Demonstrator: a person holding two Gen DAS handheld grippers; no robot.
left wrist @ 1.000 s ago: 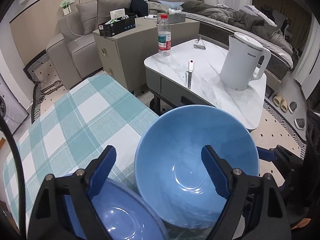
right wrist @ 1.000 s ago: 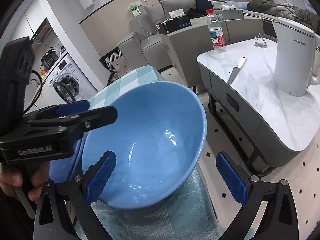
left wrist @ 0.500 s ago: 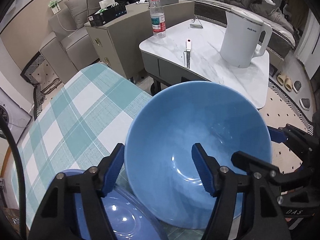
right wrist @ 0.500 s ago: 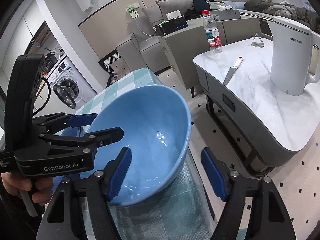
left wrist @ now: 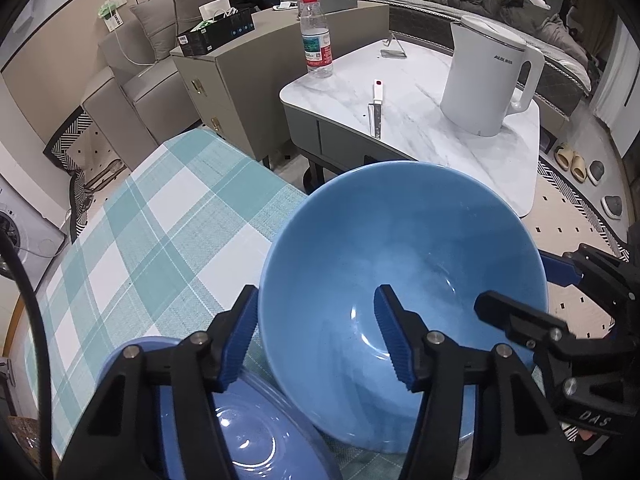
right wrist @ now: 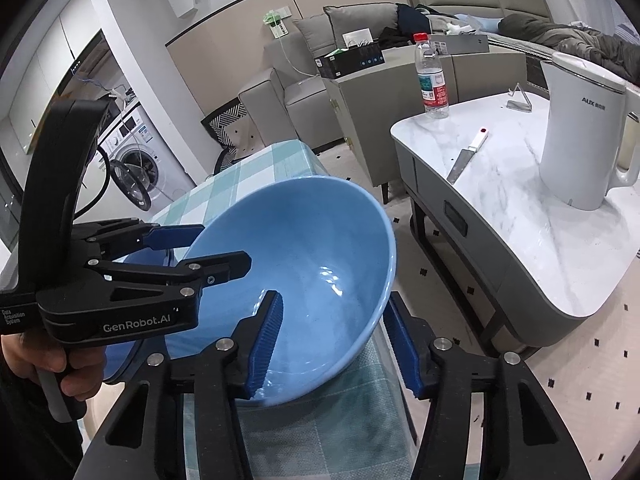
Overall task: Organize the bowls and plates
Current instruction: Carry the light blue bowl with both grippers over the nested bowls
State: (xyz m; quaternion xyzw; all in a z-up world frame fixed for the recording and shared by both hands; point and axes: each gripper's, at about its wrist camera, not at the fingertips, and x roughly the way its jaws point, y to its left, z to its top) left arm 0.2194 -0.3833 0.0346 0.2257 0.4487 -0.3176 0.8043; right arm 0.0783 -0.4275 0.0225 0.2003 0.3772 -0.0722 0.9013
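Large blue bowl (left wrist: 404,280): tilted, rim straddled by left tongs (left wrist: 316,336) and right tongs (right wrist: 332,344). Both have just been closing, pads apparently not yet pinching. Second bowl (left wrist: 256,440) lies beneath left tongs; lift seems imminent.

A white kettle (left wrist: 486,84), knife (left wrist: 376,110) and water bottle (left wrist: 316,38) share the marble table (left wrist: 420,132).

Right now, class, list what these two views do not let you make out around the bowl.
1. Bowl underside and whether it rests on the tablecloth: hidden by the bowl itself, both views.
2. Plate: cut off by the left view's bottom edge, covered by the left gripper.
3. Right gripper pad contact on the rim: too unclear, right view.
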